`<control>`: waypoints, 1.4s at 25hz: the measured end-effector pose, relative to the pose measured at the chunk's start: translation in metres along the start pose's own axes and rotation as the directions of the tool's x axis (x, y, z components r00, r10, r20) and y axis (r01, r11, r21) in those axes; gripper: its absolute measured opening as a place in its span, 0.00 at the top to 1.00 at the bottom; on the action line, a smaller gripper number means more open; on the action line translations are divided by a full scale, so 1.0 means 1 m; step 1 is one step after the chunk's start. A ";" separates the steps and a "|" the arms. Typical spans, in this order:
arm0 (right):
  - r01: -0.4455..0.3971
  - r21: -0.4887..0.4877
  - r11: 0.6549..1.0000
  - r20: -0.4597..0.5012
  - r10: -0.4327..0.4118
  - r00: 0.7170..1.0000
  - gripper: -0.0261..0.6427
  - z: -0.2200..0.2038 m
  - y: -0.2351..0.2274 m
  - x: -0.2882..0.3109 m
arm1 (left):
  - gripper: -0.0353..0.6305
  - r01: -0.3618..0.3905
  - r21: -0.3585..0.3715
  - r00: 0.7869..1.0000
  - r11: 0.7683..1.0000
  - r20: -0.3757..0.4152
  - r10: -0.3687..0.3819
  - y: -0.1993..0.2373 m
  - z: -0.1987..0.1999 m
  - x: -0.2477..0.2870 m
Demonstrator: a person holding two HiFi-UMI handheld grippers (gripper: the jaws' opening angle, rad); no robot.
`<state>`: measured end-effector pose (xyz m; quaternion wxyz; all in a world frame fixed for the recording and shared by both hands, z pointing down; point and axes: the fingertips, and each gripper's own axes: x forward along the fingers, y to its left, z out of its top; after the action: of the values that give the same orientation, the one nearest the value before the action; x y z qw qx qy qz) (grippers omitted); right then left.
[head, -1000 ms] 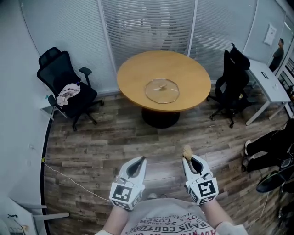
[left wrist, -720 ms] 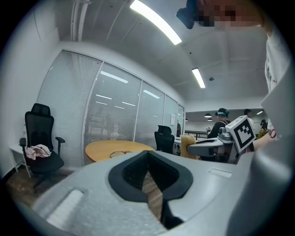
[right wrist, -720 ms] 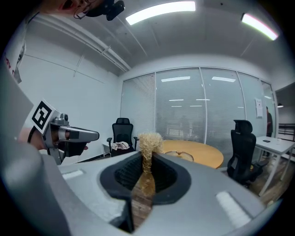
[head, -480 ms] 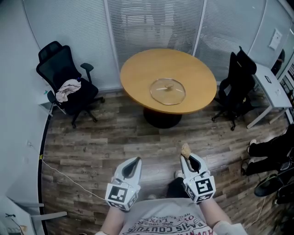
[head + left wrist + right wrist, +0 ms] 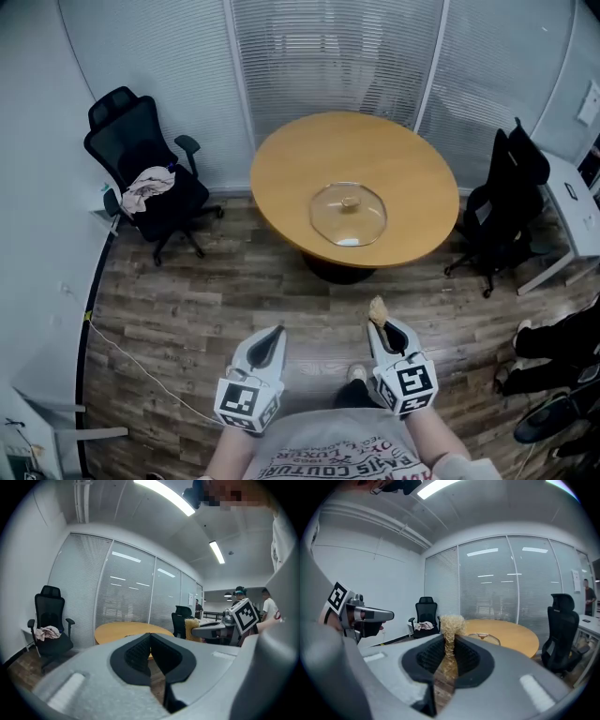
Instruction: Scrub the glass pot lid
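Ahead, one glass lid (image 5: 349,214) sits on one table (image 5: 300,169); left tongs (image 5: 277,331) clenched empty, right tongs (image 5: 379,324) gripping one scrubber (image 5: 379,307).

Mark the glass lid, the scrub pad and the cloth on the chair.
glass lid (image 5: 349,217), head view, glass dome near its middle.
scrub pad (image 5: 451,626), right gripper view, tuft above the jaws.
cloth (image 5: 148,187), head view, middle of the bundle.

The glass pot lid (image 5: 348,214) is clear and round, lying flat, knob up, on the round table (image 5: 309,155). The tan fibrous scrubber (image 5: 451,623) stands upright, clamped in the right gripper (image 5: 446,658).
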<state>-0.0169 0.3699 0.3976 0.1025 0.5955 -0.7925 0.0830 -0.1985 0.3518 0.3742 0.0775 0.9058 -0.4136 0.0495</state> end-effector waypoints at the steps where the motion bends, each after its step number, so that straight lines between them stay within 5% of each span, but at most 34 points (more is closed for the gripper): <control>1: -0.009 0.001 1.000 -0.004 0.009 1.000 0.88 0.002 -0.015 0.007 | 0.94 -0.010 -0.001 1.000 1.000 -0.001 0.010 -0.003 0.003 0.015; 17: -0.040 0.035 0.999 -0.093 0.043 0.995 0.88 -0.002 -0.239 0.096 | 0.94 -0.063 -0.018 0.997 0.998 -0.044 0.063 -0.051 0.017 0.239; 35: 0.085 0.062 0.994 -0.123 -0.077 0.989 0.88 0.038 -0.262 0.270 | 0.94 0.053 -0.026 0.997 0.998 -0.054 -0.055 0.106 0.049 0.374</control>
<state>0.1595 0.0373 0.4335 0.1332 0.6242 -0.7568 0.1410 -0.0333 -0.0031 0.3936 0.1014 0.9139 -0.3873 0.0671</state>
